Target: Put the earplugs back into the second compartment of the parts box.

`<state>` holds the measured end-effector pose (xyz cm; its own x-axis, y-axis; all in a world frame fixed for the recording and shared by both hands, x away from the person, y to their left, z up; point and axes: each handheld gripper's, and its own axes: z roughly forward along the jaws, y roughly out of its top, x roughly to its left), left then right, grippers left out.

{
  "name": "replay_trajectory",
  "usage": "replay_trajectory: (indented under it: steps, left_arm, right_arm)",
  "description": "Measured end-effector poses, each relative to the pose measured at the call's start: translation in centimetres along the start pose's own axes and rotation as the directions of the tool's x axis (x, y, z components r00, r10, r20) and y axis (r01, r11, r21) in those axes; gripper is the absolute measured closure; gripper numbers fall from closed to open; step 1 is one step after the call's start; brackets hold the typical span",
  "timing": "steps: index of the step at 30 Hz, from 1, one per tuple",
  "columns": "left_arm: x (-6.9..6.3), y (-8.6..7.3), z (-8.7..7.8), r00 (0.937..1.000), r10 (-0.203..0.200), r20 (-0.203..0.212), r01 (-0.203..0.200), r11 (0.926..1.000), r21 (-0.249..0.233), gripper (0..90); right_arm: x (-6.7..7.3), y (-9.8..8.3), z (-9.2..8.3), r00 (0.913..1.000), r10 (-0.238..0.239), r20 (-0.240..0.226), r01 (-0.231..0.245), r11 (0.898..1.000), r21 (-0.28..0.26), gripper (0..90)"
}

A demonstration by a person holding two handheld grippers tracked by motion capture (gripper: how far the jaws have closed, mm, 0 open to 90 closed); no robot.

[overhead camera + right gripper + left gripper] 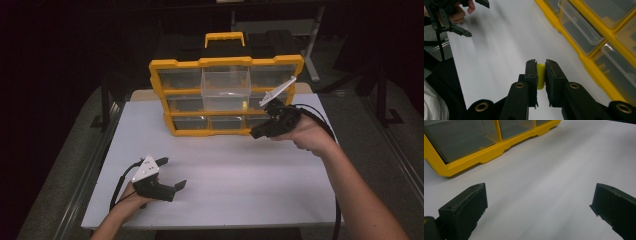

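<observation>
A yellow organiser case (226, 95) with clear drawers stands upright at the back of the white table (220, 185). One clear drawer (225, 89) juts out from its middle, and a small yellow piece (244, 105) shows inside it. My right gripper (541, 65) is shut on a small yellow part (540, 76), held above the table just in front of the case's lower right corner (257, 131). My left gripper (172, 174) rests at the table's front left, open, with bare table between its fingers (465, 207).
The case's lower drawers (461, 137) lie just ahead of the left gripper. A black cable (320, 125) loops from the right gripper past the forearm. Dark floor and a metal table leg (312, 45) lie behind the table.
</observation>
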<state>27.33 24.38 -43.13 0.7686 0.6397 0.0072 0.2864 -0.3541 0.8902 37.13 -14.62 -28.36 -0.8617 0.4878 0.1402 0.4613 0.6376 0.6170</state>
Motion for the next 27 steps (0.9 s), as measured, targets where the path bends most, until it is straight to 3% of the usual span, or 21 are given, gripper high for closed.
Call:
replay_trajectory:
  steps: [27]
  left_arm:
    - [0.0,0.0,0.0,1.0000,0.000,0.000,0.000,1.0000,0.005,0.3]
  right_arm:
    - [-0.2,6.4,-9.4,0.9986,-0.016,0.051,0.021,0.995,-0.101,78.9]
